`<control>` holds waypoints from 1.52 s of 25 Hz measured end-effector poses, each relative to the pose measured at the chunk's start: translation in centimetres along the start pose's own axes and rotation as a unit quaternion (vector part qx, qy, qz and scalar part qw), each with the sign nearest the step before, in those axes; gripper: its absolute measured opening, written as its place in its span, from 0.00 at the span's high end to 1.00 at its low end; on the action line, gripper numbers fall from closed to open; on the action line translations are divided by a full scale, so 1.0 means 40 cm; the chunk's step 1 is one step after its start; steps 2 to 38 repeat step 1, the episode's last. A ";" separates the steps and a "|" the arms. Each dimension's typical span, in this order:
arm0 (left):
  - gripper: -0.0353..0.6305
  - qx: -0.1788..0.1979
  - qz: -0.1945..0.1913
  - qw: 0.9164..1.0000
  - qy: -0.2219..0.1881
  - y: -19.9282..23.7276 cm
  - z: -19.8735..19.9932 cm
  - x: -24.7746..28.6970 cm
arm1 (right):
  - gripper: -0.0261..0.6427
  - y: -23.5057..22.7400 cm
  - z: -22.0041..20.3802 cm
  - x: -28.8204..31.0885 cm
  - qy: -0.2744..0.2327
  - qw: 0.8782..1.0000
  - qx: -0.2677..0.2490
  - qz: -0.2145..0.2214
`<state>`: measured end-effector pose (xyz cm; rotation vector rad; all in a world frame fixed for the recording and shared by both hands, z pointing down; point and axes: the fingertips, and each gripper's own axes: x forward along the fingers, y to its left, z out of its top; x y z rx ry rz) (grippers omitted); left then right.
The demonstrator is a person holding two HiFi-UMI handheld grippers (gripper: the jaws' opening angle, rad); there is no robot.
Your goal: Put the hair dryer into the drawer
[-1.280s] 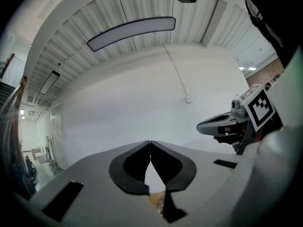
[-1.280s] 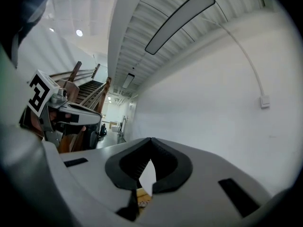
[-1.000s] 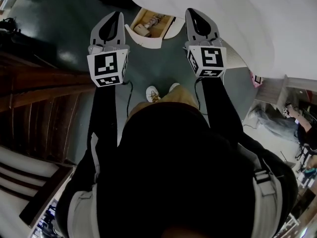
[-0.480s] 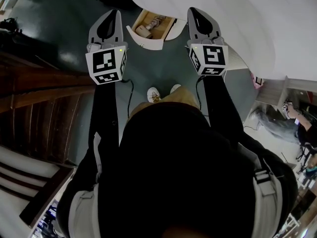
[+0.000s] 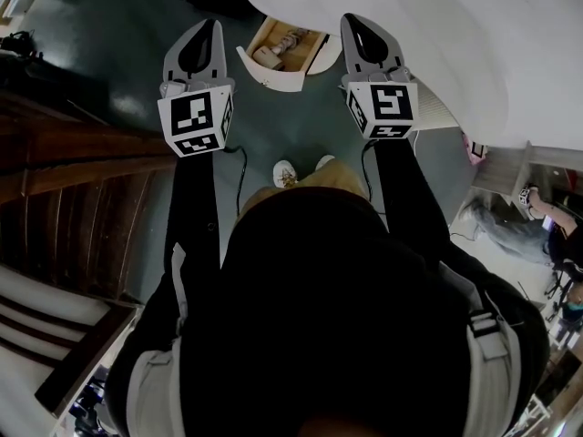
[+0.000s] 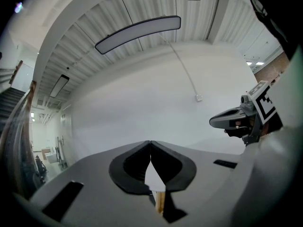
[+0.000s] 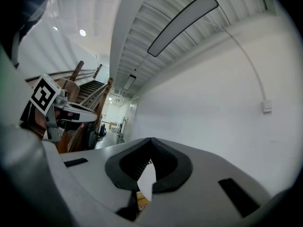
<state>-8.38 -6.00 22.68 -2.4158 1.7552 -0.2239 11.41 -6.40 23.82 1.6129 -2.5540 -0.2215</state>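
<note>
Head view: the person stands on a dark floor [image 5: 137,35] and looks down past their own dark top at both tools, which are held level and side by side. The left gripper [image 5: 212,28] and the right gripper [image 5: 355,25] point toward a white rounded unit [image 5: 428,35]. Between them, at the unit's near edge, the drawer [image 5: 271,78] stands pulled out, with its curved white front toward the person and a wooden inside. A few pale things [image 5: 267,56] lie in it. They are too small to name, so it is unclear which of them, if any, is the hair dryer. Neither tool carries it. Two light shoes [image 5: 281,172] show below the drawer, and a dark wooden staircase [image 5: 82,189] fills the left side.

Left gripper view: the jaws are clenched tip to tip with nothing between them. Only a wood-coloured sliver [image 6: 160,203] shows through the gap lower down. Beyond them are a plain white wall [image 6: 142,108] and a long ceiling light [image 6: 137,32]. The right gripper reaches in from the right edge.

Right gripper view: these jaws are also pressed together and empty. The left gripper shows at the left edge in front of the staircase, and a small box [image 7: 268,106] sits on the white wall.
</note>
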 end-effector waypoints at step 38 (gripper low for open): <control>0.92 0.000 0.000 1.000 0.000 0.001 0.001 -0.001 | 0.92 0.001 0.001 -0.001 0.000 1.000 0.000 0.000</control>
